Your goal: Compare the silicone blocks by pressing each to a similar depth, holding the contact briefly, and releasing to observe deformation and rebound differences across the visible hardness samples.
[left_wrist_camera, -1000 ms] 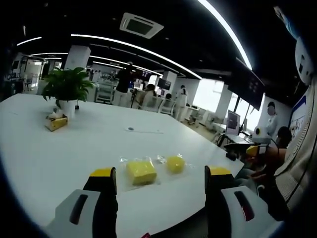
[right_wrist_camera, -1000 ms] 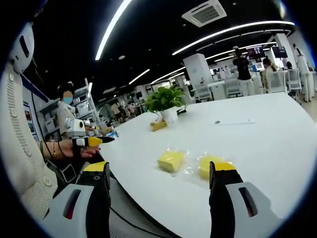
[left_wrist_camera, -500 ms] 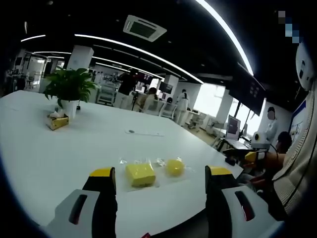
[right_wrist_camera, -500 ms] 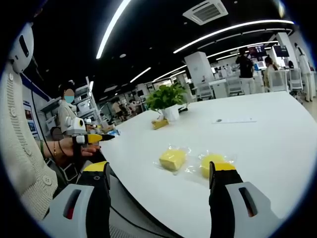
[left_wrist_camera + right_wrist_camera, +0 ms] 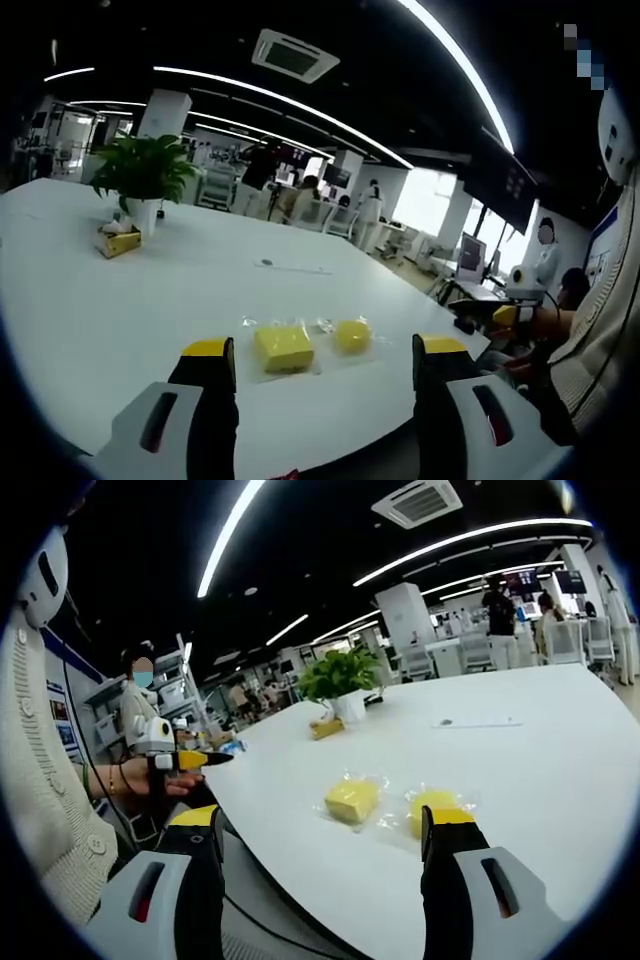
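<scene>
In the right gripper view, the left gripper (image 5: pixel 200 761) shows — open.

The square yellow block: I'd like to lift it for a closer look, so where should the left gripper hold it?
Grip the square yellow block across its two flat side faces, coming down from above: it lies flat on the white table inside clear wrapping, so its underside seems unreachable.

1. Black jaws with yellow tips are seen on the left gripper (image 5: pixel 323 350) and on the right gripper (image 5: pixel 325 820).
2. Grey housings with dark slots are carried behind the jaws.
3. A cream knitted sleeve (image 5: pixel 45 810) with buttons is worn.
</scene>
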